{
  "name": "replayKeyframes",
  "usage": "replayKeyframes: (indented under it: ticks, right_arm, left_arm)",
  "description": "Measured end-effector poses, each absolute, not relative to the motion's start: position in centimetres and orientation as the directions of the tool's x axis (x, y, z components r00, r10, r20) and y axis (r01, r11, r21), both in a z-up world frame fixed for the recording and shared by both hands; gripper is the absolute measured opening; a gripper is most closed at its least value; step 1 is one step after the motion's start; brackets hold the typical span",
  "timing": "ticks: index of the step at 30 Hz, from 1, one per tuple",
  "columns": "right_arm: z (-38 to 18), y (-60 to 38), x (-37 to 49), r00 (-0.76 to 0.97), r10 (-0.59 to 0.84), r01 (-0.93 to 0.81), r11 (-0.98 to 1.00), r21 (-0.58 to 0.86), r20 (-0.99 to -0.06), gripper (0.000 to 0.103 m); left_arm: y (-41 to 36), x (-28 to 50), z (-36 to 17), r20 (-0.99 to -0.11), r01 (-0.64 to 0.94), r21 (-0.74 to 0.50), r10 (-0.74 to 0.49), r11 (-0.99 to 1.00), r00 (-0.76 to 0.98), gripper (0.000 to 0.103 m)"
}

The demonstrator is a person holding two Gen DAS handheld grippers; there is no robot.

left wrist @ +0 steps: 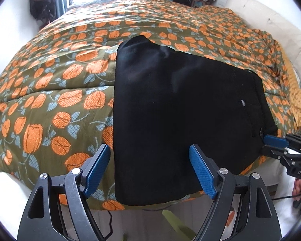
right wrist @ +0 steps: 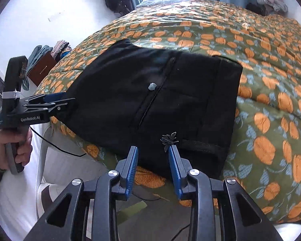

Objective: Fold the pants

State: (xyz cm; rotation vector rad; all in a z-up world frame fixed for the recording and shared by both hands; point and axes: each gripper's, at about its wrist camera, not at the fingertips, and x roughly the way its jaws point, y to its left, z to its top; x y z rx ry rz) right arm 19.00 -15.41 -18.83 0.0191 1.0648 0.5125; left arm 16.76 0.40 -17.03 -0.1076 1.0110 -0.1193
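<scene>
A bed [left wrist: 50,76] covered with a quilt printed in orange flowers fills most of both views, presumably used as the broad, soft surface on which the folding is done. On it, at the centre of each frame, the black pants [left wrist: 180,104] are seen laid flat in a compact rectangle, apparently already folded over at least once; a pocket seam and a small grey button [right wrist: 152,86] face up in the right wrist view. The near edge of the pants is draped toward the edge of the bed, where it can be reached from below.

The left gripper [left wrist: 150,166] is held wide open at the lower middle of its view, its blue fingers straddling the near left corner of the pants with nothing clamped. The right gripper [right wrist: 153,156] is parted more narrowly at the lower middle of its view, against the near edge by the waistband; no cloth is seen pinched between its fingers.
</scene>
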Motion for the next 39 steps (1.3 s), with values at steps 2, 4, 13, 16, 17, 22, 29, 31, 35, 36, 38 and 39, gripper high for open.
replayKeyframes:
  ticks: [2,4,13,16,17,22,29,31,35,36,38,39]
  right_arm:
    - [-18.9,-15.7,18.9,0.392,0.423,-0.369,0.886,0.282,-0.817,0.033]
    - [-18.3,-16.2,19.0,0.382,0.449,-0.356,0.878,0.319,-0.808,0.042]
    - [-17.2,-24.8,20.5,0.374,0.611,-0.224,0.79,0.571,-0.698,0.08]
    - [-20.3,-27.3,21.4,0.342,0.704,-0.094,0.684,0.723,-0.622,0.08]
    - [-21.4,-27.9,21.8,0.339,0.726,-0.052,0.65,0.759,-0.598,0.08]
    - [-25.0,-28.2,23.3,0.291,0.779,0.052,0.567,0.822,-0.555,0.08]
    - [-25.3,-26.3,24.7,0.176,0.836,0.004,0.528,0.849,-0.52,0.08]
    - [-26.2,-26.3,25.3,0.165,0.826,0.038,0.541,0.84,-0.539,0.075]
    - [-25.1,-23.8,24.8,0.128,0.76,-0.054,0.646,0.761,-0.637,0.055]
    - [-24.2,-23.2,24.7,0.135,0.742,-0.09,0.669,0.738,-0.656,0.048]
    - [-22.4,-22.7,24.3,0.159,0.737,-0.139,0.676,0.724,-0.657,0.044]
    - [-21.3,-22.6,24.0,0.17,0.743,-0.164,0.669,0.725,-0.647,0.042]
  left_arm:
    - [0.8,16.7,-16.9,-0.838,0.043,-0.159,-0.158,0.986,0.522,0.083]
    - [1.5,16.8,-16.3,-0.831,0.037,-0.188,-0.179,0.982,0.527,0.083]
    - [8.3,18.8,-17.0,-0.793,-0.047,-0.417,-0.338,0.908,0.507,0.087]
    - [7.6,19.4,-18.4,-0.794,-0.015,-0.464,-0.408,0.886,0.45,0.087]
    - [7.2,19.6,-18.9,-0.797,-0.007,-0.473,-0.425,0.881,0.429,0.087]
    - [6.5,20.4,-20.2,-0.774,-0.016,-0.552,-0.505,0.834,0.383,0.087]
    - [3.3,21.4,-21.0,-0.764,0.082,-0.574,-0.569,0.814,0.305,0.084]
    - [2.7,21.5,-21.0,-0.786,0.077,-0.541,-0.535,0.838,0.31,0.075]
    - [2.6,20.6,-19.2,-0.793,0.078,-0.497,-0.489,0.864,0.363,0.038]
    - [3.0,20.2,-18.4,-0.78,0.07,-0.513,-0.499,0.856,0.378,0.033]
    - [3.3,19.4,-16.6,-0.761,0.075,-0.527,-0.509,0.847,0.402,0.03]
    - [3.3,19.1,-15.9,-0.757,0.084,-0.523,-0.508,0.848,0.412,0.029]
